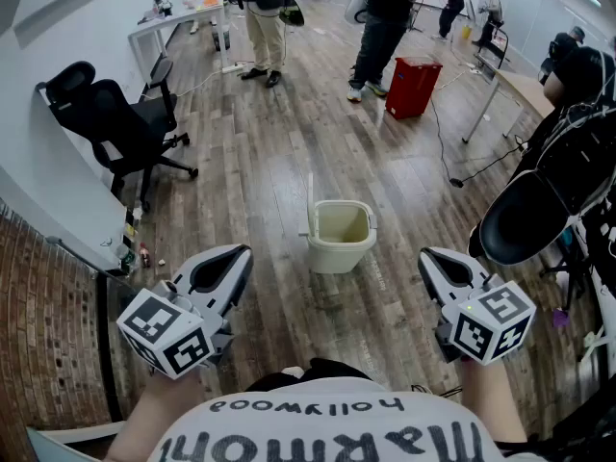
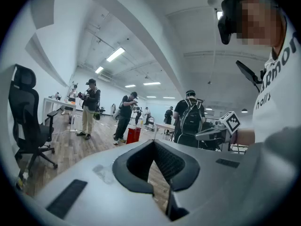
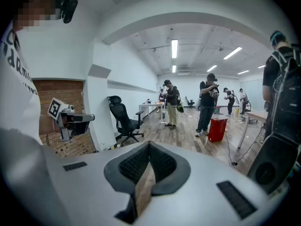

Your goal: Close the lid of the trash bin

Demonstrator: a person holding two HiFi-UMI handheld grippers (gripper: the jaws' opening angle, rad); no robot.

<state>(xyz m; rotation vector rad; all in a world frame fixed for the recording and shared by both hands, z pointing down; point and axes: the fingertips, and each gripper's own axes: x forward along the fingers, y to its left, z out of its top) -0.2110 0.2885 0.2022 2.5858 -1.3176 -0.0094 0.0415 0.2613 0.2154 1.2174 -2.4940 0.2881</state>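
Trash bin [image 1: 340, 237] stood on the wood floor [image 1: 260, 162], ahead of the person, in line with the gap between both tongs and touching neither. It was beige and open, with its lid [image 1: 310, 198] upright at the left rim. Left tongs [image 1: 229, 263] and right tongs [image 1: 441, 266] were held low, short of the bin, each with tips together on nothing. A black office chair [image 1: 115, 123] stood off left by the wall. A red container [image 1: 412, 87] sat farther back, near standing people.
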